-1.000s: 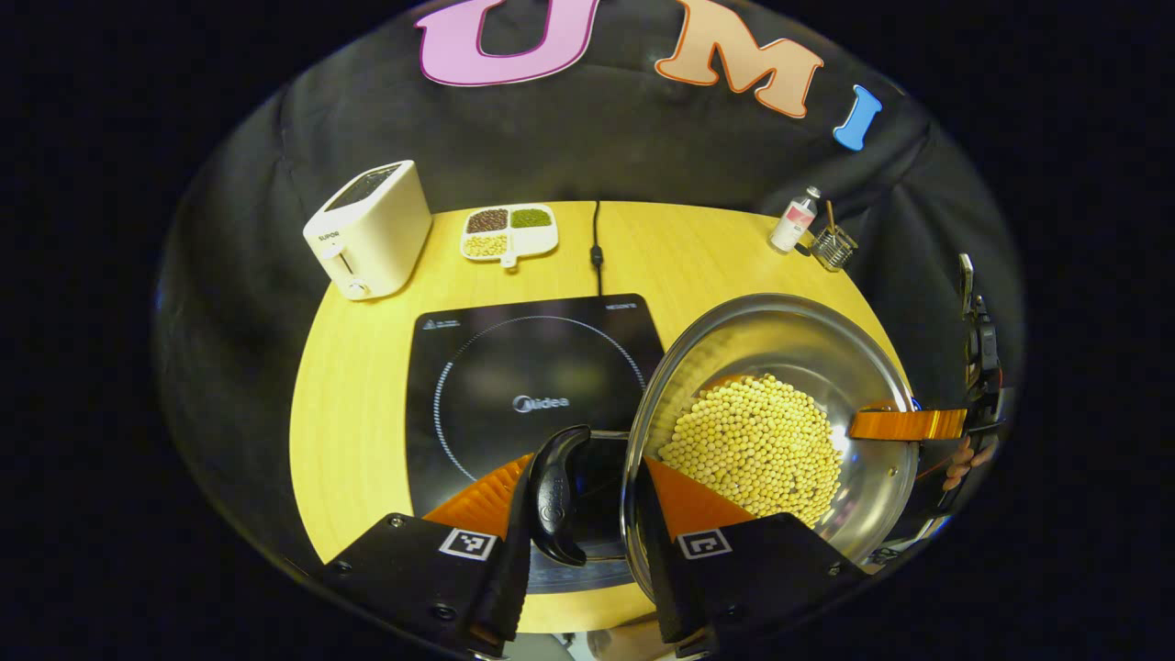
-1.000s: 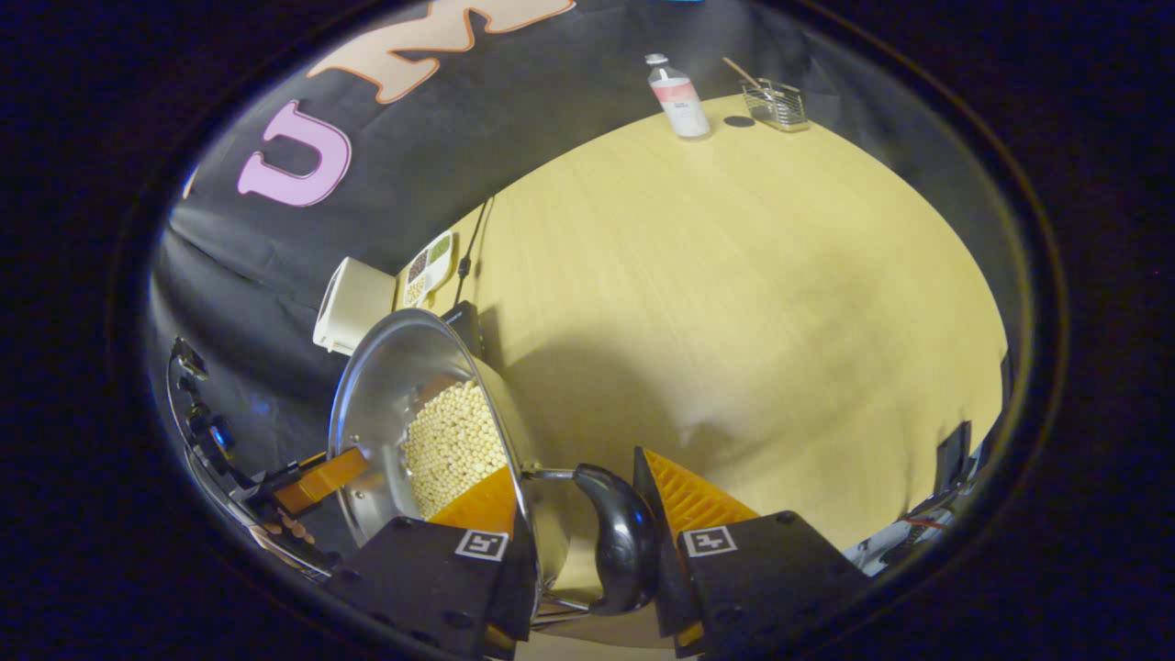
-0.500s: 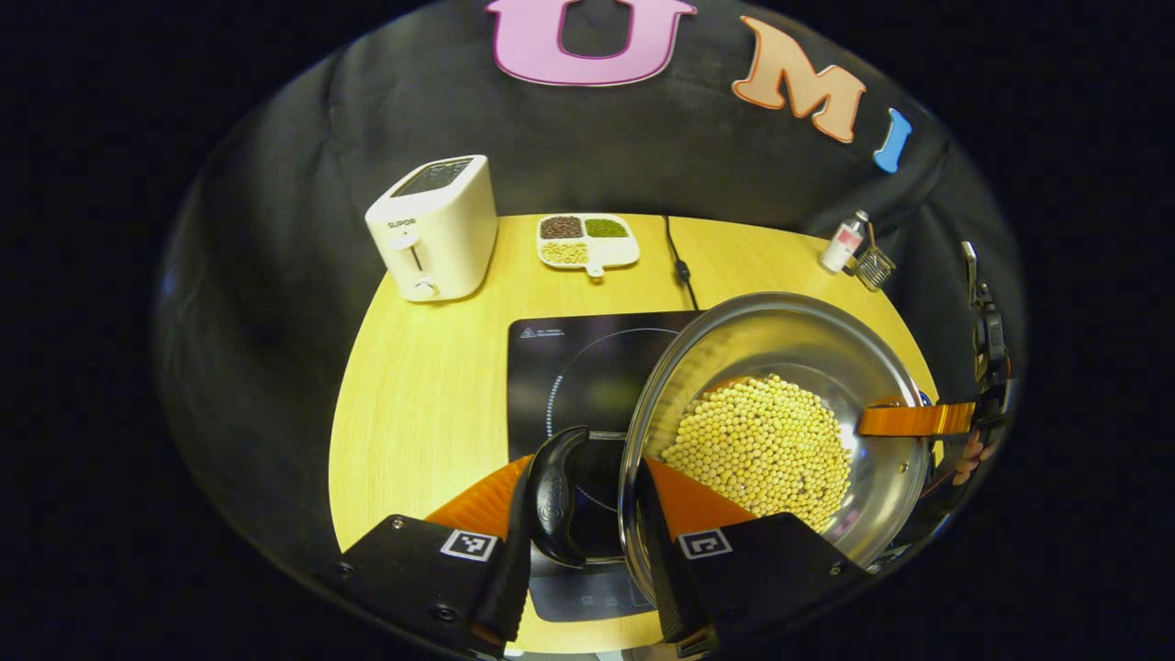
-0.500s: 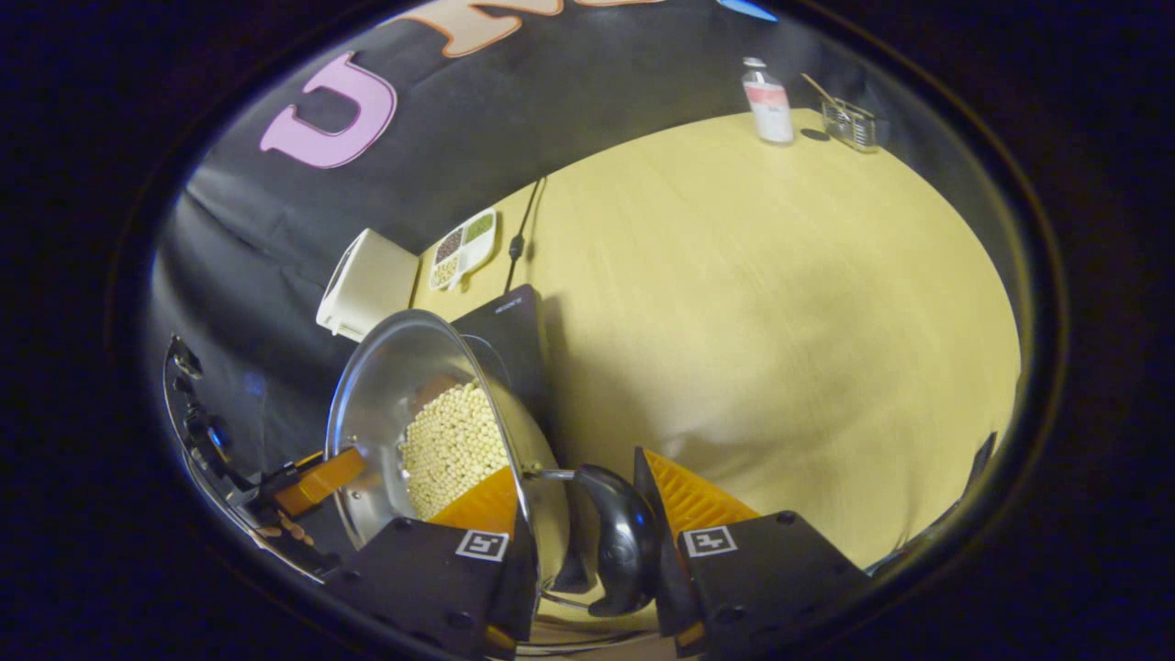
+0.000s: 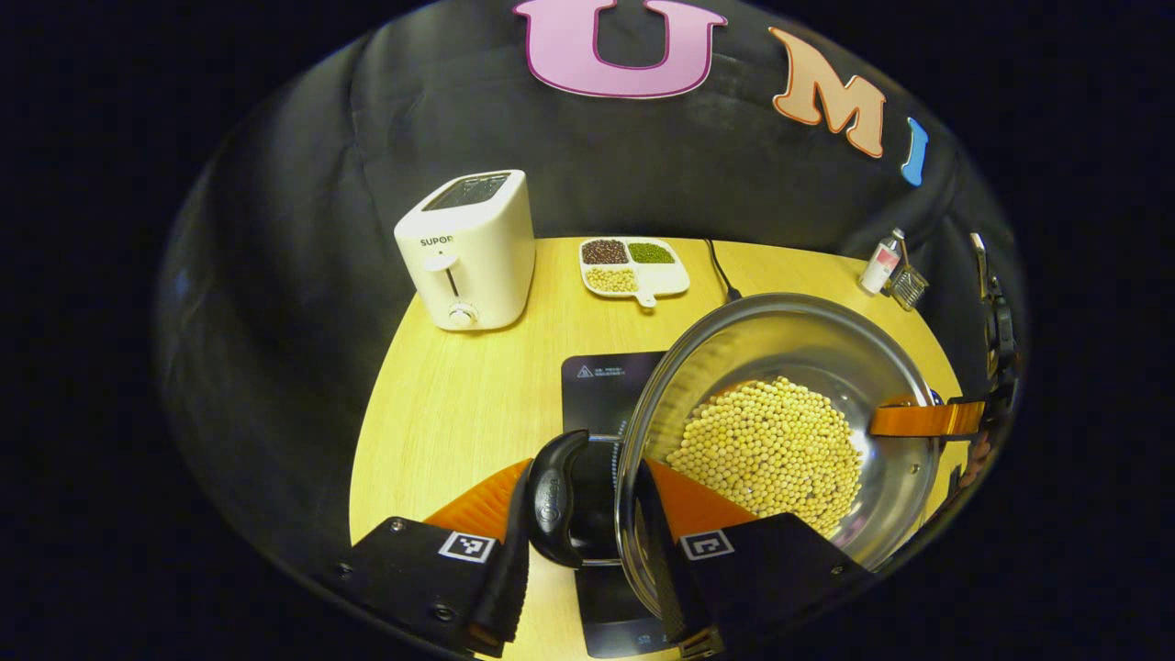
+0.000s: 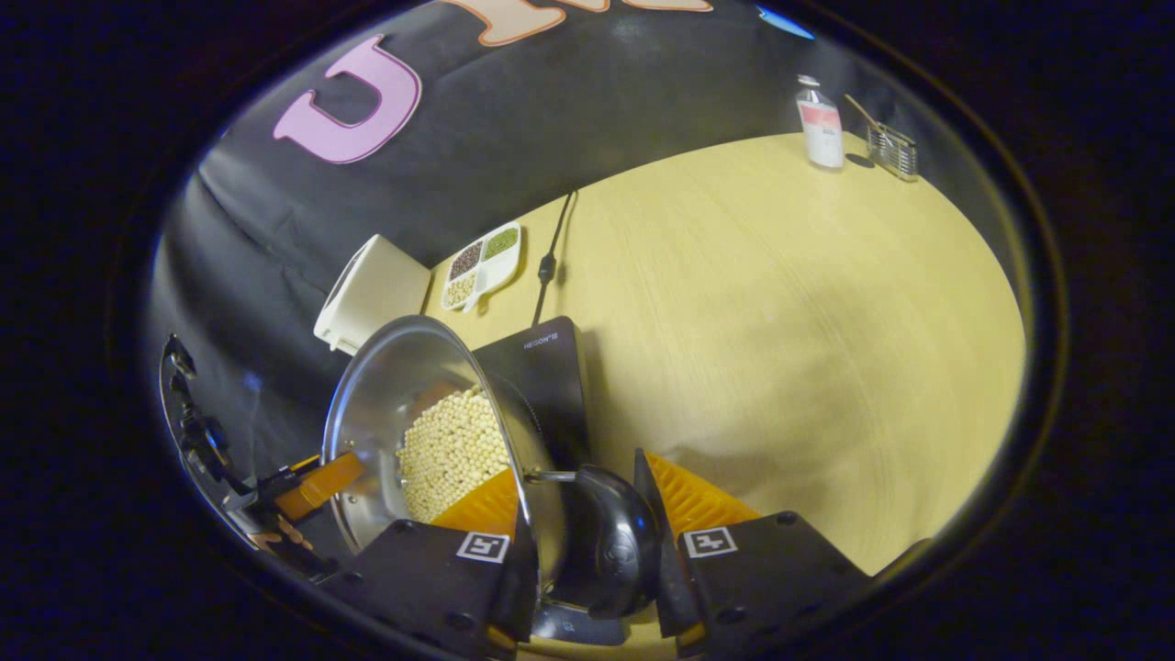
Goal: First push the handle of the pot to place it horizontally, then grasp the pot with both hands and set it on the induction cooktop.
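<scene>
A steel pot with pale beans in it is carried between both grippers. My left gripper is shut on the pot's near side: one finger lies inside the wall, the other outside its black side handle. My right gripper clamps the opposite black handle and the wall of the pot the same way; a finger of it reaches over the far rim. The black induction cooktop lies under the pot, mostly hidden, and one corner of the cooktop shows behind the pot.
On the wooden table a white toaster and a divided tray of grains stand at the back. The cooktop's cable runs toward the wall. A small bottle and a wire basket sit at the far right corner.
Both grippers have carried the pot leftwards across the table. It now hangs over the cooktop, covering most of it, and the toaster has come closer.
</scene>
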### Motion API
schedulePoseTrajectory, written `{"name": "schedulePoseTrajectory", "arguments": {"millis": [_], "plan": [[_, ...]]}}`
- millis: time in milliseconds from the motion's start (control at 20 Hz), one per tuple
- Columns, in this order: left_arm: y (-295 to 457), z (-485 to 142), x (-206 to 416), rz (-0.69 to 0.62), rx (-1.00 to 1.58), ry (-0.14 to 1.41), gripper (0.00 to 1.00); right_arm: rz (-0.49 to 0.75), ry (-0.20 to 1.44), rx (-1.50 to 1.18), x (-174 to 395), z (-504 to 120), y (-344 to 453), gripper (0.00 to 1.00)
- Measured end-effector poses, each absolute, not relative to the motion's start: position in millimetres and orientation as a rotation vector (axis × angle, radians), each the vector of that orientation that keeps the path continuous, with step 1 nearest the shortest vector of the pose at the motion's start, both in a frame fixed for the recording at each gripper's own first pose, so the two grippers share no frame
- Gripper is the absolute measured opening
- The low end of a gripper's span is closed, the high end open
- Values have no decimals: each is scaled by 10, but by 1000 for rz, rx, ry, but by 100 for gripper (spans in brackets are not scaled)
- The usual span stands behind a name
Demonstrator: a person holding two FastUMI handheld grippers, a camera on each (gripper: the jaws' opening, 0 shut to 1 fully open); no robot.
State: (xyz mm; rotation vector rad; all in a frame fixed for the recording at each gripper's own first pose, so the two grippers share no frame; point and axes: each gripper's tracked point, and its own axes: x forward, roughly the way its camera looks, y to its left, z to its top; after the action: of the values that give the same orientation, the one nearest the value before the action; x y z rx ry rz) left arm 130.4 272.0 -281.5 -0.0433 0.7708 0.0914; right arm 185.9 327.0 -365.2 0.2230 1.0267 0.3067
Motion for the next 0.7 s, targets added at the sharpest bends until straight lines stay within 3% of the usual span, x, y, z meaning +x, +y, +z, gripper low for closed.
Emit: {"name": "schedulePoseTrajectory", "arguments": {"millis": [50, 100, 150, 600, 650, 700], "plan": [[2756, -2816, 1318, 97, -34, 774, 59, 305, 1033, 229, 1858, -3675, 3306, 47], [2789, -2804, 1341, 99, -23, 769, 59, 307, 1036, 231, 1872, -3691, 3339, 46], [2812, -2813, 1353, 99, -17, 771, 60, 307, 1044, 234, 1873, -3719, 3353, 54], [2861, -2878, 1376, 114, -9, 786, 63, 301, 1105, 255, 1857, -3820, 3376, 55], [2858, -2883, 1374, 113, -6, 791, 63, 309, 1113, 256, 1847, -3820, 3381, 48], [2857, -2885, 1374, 114, -8, 790, 63, 312, 1118, 259, 1859, -3854, 3399, 55]]}}
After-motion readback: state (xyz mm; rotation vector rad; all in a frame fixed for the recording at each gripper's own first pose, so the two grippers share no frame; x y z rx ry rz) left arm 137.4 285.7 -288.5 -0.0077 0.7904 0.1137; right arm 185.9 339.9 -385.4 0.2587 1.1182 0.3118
